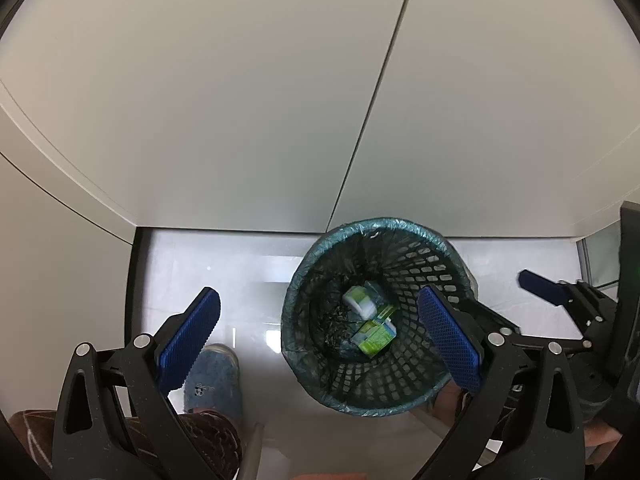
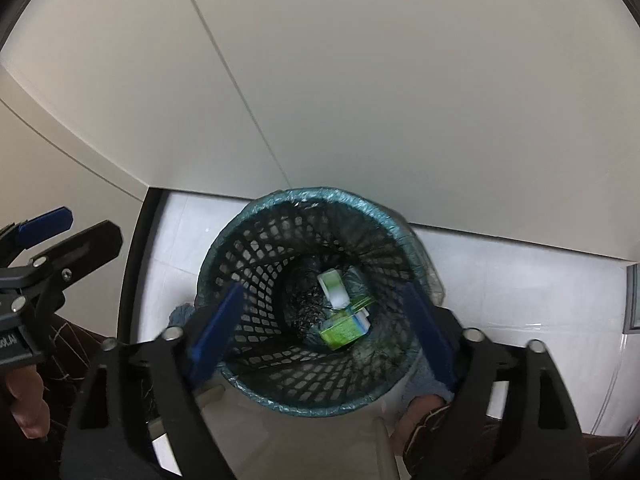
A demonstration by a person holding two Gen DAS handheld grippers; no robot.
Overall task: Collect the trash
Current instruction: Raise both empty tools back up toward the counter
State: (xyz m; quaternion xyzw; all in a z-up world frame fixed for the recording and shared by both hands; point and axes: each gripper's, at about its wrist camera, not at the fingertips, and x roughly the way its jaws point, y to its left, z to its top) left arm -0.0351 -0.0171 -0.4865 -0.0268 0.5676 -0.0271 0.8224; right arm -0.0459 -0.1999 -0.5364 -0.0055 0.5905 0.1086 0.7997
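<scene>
A black mesh trash bin [image 1: 424,384] with a teal liner stands on the white floor below me; it also shows in the right wrist view [image 2: 256,256]. At its bottom lie a green and white carton [image 1: 374,336] [image 2: 342,330] and a white and green cup-like piece [image 1: 358,300] [image 2: 332,286]. My left gripper [image 1: 320,338] is open and empty, above the bin's left rim. My right gripper [image 2: 324,336] is open and empty, right over the bin's mouth; it also shows in the left wrist view [image 1: 538,286].
White cabinet doors [image 1: 280,100] rise behind the bin. A black vertical edge [image 1: 134,300] borders the floor on the left. The person's blue slipper [image 1: 214,380] and patterned brown trouser leg [image 1: 216,436] are beside the bin.
</scene>
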